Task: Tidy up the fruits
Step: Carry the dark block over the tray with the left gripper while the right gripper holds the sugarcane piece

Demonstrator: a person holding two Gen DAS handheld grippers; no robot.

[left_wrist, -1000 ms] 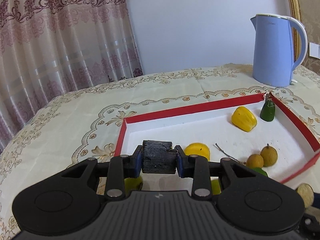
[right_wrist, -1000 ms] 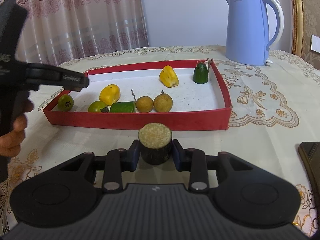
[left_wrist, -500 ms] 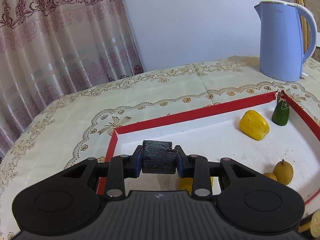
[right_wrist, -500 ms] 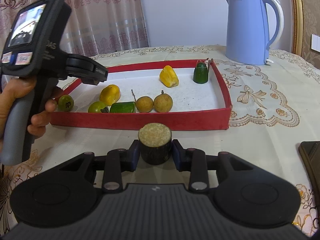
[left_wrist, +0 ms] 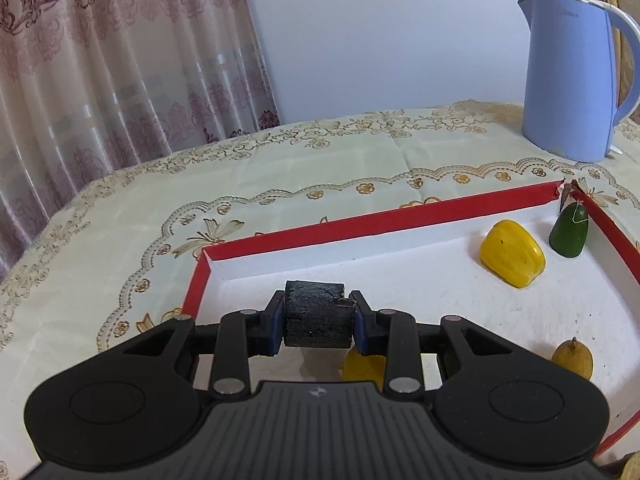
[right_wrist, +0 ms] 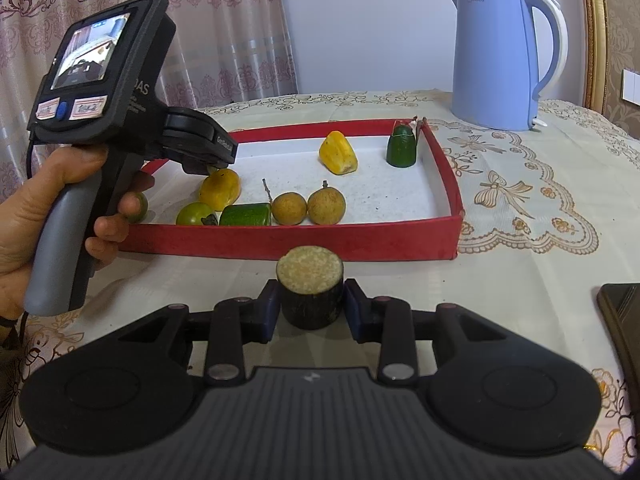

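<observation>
**Two dark pieces still in the tools, most fruit already in the tray**

The left tool point(left_wrist: 318, 322) is clamped on a black cut chunk point(left_wrist: 316, 314), low centre of its view, held above the red-walled tray point(left_wrist: 376, 220) near its left corner. The right tool point(right_wrist: 310, 306) grips a dark cylinder with a pale cut face point(right_wrist: 310, 292), short of the tray's near wall over the counter point(right_wrist: 520, 280). Inside lie two yellow pieces point(right_wrist: 338, 152), two green pieces point(right_wrist: 402, 146), two brown round fruits point(right_wrist: 326, 208) and a green round fruit point(right_wrist: 196, 214). By my reading, placing both held pieces remains.
</observation>
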